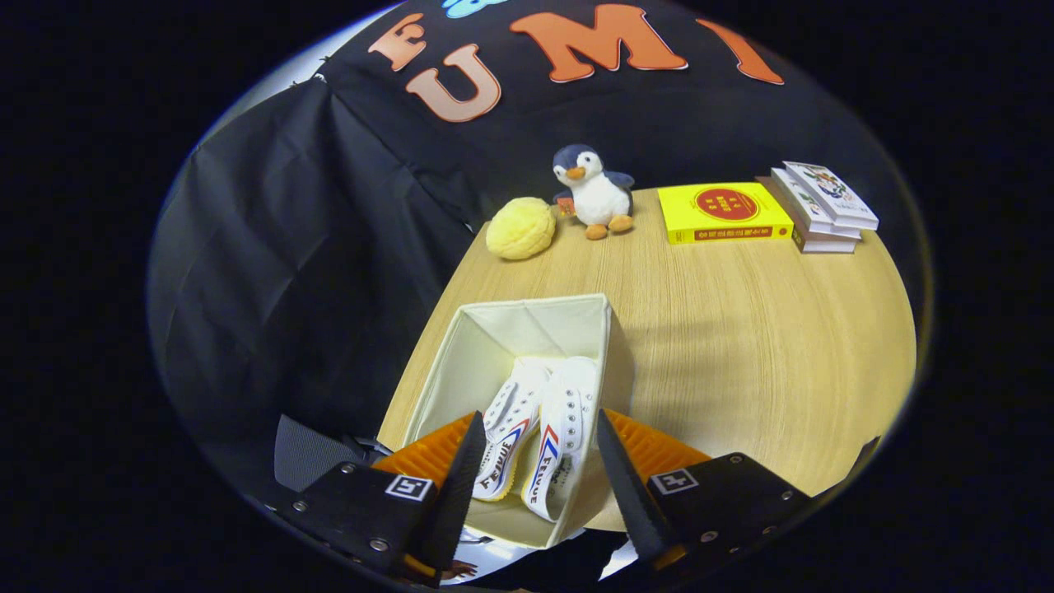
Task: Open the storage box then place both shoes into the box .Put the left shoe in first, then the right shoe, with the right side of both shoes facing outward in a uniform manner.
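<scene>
1. The tongs (539, 461) hang above the bench's near edge with their two fingers spread wide apart, gripping nothing.
2. Between the fingers, seen from above, lies the storage box (461, 362), a pale fabric bin with its top open, standing on the bench (741, 354) near its left edge.
3. Inside the box sit both white shoes, side by side and tipped on their sides, toes toward twelve o'clock: the left-hand shoe (506, 441) and the right-hand shoe (564, 441), touching each other. Each shows red and blue stripes on its upper flank.
4. Beyond the box at twelve o'clock, well apart from it, a yellow ball-like plush (520, 228) rests near the bench's far edge.
5. Just beside that, toward one o'clock, stands a penguin toy (594, 193) upright against the black cloth wall (272, 247).
6. Farther round toward two o'clock lies a yellow book (720, 212), flat, and next to it a small stack of books (819, 210).
</scene>
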{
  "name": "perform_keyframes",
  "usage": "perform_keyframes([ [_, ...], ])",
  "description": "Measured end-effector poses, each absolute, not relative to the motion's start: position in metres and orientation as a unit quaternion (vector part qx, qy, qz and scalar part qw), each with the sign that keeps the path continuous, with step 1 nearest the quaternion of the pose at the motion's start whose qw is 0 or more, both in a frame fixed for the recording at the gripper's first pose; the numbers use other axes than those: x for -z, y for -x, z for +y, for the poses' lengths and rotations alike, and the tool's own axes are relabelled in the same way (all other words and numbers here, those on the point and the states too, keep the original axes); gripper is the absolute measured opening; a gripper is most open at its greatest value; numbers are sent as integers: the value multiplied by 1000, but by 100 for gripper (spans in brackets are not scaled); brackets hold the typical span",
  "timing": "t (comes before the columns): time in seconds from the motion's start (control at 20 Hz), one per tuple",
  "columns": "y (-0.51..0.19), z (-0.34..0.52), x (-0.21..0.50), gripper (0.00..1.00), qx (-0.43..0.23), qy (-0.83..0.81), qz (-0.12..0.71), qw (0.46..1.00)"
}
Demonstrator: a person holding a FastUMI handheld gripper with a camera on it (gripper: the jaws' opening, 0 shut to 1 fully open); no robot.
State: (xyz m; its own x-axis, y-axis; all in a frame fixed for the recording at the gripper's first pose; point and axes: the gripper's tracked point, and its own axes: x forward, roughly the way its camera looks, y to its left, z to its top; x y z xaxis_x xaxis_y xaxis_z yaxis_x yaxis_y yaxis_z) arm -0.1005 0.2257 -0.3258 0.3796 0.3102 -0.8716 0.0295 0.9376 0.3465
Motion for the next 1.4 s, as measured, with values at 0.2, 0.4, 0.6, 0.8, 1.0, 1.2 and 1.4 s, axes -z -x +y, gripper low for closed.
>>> perform_keyframes([
  [0.2, 76, 194, 289, 89, -85, -141, 493, 854],
  [0.4, 58, 158, 251, 94, -75, -110, 426, 895],
  [0.6, 47, 114, 216, 97, -41, -99, 378, 919],
  [0.8, 34, 70, 174, 97, -7, -56, 312, 948],
  [1.0, 18, 37, 146, 97, 11, -35, 253, 967],
  [1.2, 8, 15, 107, 98, 28, -11, 188, 982],
  [1.4, 2, 3, 70, 98, 44, 25, 127, 991],
])
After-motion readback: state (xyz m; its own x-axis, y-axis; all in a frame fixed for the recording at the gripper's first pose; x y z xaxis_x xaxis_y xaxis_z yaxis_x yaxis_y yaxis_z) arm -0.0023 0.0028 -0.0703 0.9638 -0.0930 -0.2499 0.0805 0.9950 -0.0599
